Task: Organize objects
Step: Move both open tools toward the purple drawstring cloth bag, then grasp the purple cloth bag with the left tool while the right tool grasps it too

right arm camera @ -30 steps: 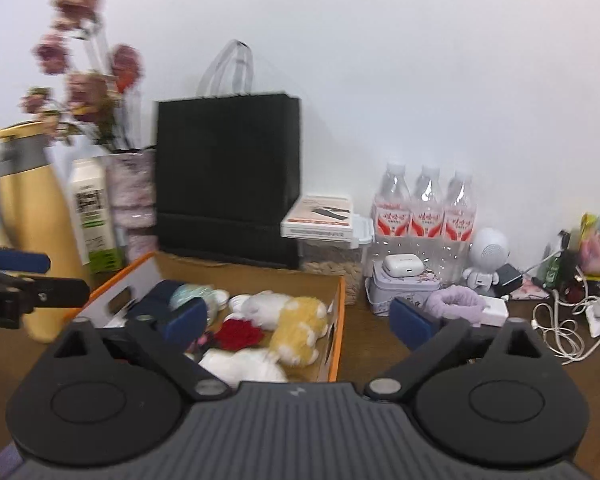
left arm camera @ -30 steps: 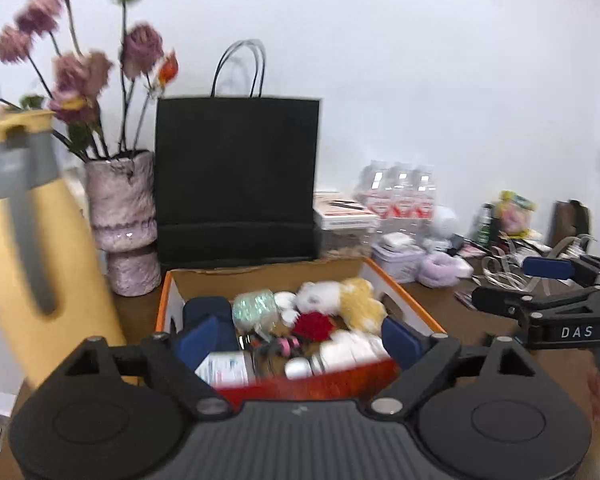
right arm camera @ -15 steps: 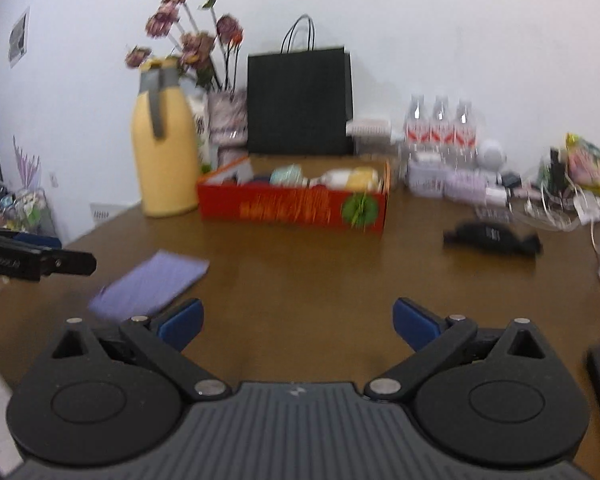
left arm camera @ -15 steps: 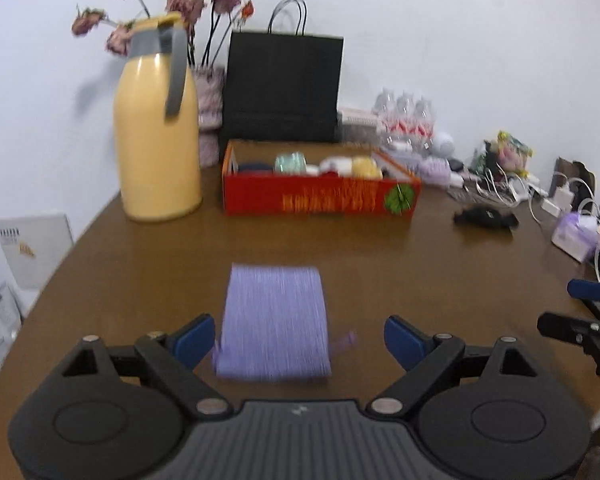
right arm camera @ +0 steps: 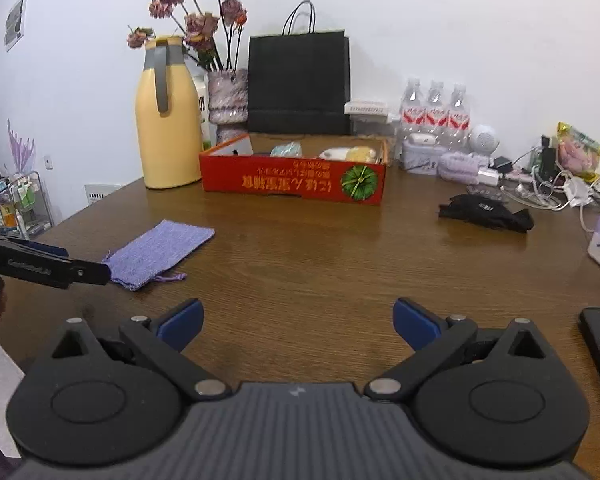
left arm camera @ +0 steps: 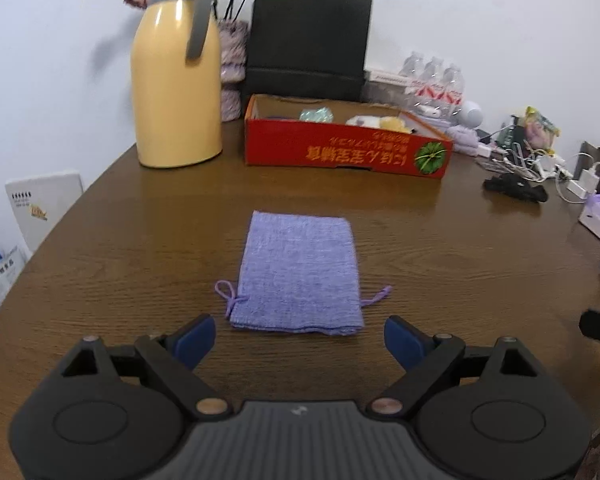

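My left fingers (left arm camera: 296,338) are spread wide and grasp nothing; the purple drawstring pouch (left arm camera: 298,276) lies flat on the brown worktop (left arm camera: 440,248) just ahead of them, centred between the two blue pads (left arm camera: 194,336), its open end and loose cords nearest me. Well beyond the pouch stands the red cardboard box (left arm camera: 346,154) holding small soft things, with the yellow jug (left arm camera: 176,80) to the left of it and the black paper bag (left arm camera: 310,40) behind it. My right fingers (right arm camera: 298,322) are likewise spread and empty over bare worktop, with the pouch ahead and well to their left. A black strap bundle (right arm camera: 486,212) lies ahead to their right.
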A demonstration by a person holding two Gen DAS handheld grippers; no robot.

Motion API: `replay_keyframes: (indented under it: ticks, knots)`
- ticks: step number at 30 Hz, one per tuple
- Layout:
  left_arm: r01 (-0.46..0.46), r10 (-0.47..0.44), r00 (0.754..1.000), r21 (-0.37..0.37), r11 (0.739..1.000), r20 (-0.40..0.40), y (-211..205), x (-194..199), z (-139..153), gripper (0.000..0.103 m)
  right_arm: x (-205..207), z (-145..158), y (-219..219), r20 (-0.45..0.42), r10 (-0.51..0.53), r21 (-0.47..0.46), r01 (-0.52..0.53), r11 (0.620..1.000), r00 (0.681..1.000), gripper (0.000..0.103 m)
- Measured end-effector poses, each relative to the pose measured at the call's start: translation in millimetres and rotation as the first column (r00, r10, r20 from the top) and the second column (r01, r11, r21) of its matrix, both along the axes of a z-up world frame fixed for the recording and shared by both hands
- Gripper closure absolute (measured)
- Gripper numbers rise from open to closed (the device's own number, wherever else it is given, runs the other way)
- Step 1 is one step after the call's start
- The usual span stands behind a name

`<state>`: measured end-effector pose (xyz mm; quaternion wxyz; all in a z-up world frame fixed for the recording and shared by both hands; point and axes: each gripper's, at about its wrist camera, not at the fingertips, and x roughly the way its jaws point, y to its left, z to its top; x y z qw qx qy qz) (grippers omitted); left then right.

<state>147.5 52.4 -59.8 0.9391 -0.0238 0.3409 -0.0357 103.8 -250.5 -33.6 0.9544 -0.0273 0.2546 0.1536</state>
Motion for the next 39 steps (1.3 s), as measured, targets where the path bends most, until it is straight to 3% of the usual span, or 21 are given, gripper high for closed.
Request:
replay_keyframes:
  ticks: [9, 13, 15, 18, 20, 23, 25, 27, 29, 30, 31, 32, 33, 35, 39]
  knots:
    - [-0.007, 0.007, 0.999, 0.002, 1.0, -0.036, -0.9, 48.6, -21.7, 0.012, 30.5, -16.8, 13.5, -0.049, -0.009, -0.042, 0.007, 0.999, 0.999, 0.0]
    - [0.003, -0.003, 1.0, 0.02, 1.0, -0.019, -6.1, 58.6, -26.6, 0.011, 44.1, -22.2, 18.3, -0.064, -0.012, -0.048, 0.009, 0.999, 0.998, 0.0]
    - [0.019, -0.019, 1.0, 0.018, 1.0, -0.005, -7.9, 60.4, -27.7, 0.015, 50.0, -24.3, 21.6, -0.067, -0.01, -0.05, 0.007, 0.999, 0.998, 0.0]
    - [0.093, -0.094, 0.995, 0.034, 0.995, 0.017, -17.3, 58.7, -27.9, 0.037, 61.0, -26.0, 29.2, -0.065, 0.007, -0.051, -0.01, 0.999, 0.998, 0.0]
    - [0.157, -0.158, 0.987, 0.038, 0.987, 0.024, -24.7, 55.3, -26.9, 0.072, 69.2, -25.6, 35.1, -0.057, 0.022, -0.062, -0.026, 0.998, 0.998, 0.0]
    - [0.273, -0.273, 0.962, 0.022, 0.962, 0.02, -35.0, 45.6, -24.6, 0.082, 82.9, -23.1, 42.9, -0.029, 0.055, -0.063, -0.056, 0.996, 0.998, 0.0]
    - [0.36, -0.36, 0.933, 0.006, 0.933, 0.033, -38.4, 38.0, -24.1, 0.076, 96.0, -21.7, 48.4, -0.021, 0.076, -0.06, -0.078, 0.995, 0.997, 0.0]
    - [0.384, -0.383, 0.922, -0.009, 0.923, 0.053, -33.9, 32.2, -23.6, 0.06, 108.5, -21.7, 53.3, -0.018, 0.105, -0.056, -0.106, 0.993, 0.994, 0.006]
    - [0.363, -0.362, 0.931, -0.008, 0.932, 0.051, -29.2, 29.9, -23.9, 0.046, 121.4, -24.8, 56.3, -0.032, 0.154, -0.015, -0.155, 0.988, 0.988, 0.014]
    - [0.328, -0.328, 0.944, -0.006, 0.945, 0.04, -25.4, 31.1, -24.5, 0.045, 128.7, -28.9, 58.2, -0.056, 0.17, 0.003, -0.17, 0.985, 0.984, 0.029]
    - [0.283, -0.283, 0.959, -0.005, 0.959, 0.022, -21.1, 32.6, -24.8, 0.046, 135.7, -33.6, 61.5, -0.099, 0.167, -0.005, -0.168, 0.986, 0.981, 0.038]
    - [0.236, -0.236, 0.972, -0.013, 0.972, 0.002, -16.6, 35.0, -24.9, 0.046, 139.7, -38.2, 66.1, -0.137, 0.149, -0.031, -0.154, 0.988, 0.979, 0.055]
    - [0.199, -0.199, 0.98, -0.03, 0.98, -0.005, -12.7, 35.9, -24.4, 0.046, 138.8, -42.2, 68.7, -0.149, 0.129, -0.056, -0.138, 0.989, 0.98, 0.063]
    - [0.148, -0.149, 0.989, -0.067, 0.987, -0.001, -7.1, 34.4, -21.3, 0.047, 129.5, -45.0, 66.1, -0.14, 0.14, -0.034, -0.146, 0.989, 0.98, 0.067]
    - [0.218, -0.218, 0.976, -0.127, 0.968, 0.011, -11.9, 29.9, -17.7, 0.047, 99.6, -42.5, 65.9, -0.153, 0.147, -0.054, -0.157, 0.986, 0.977, 0.078]
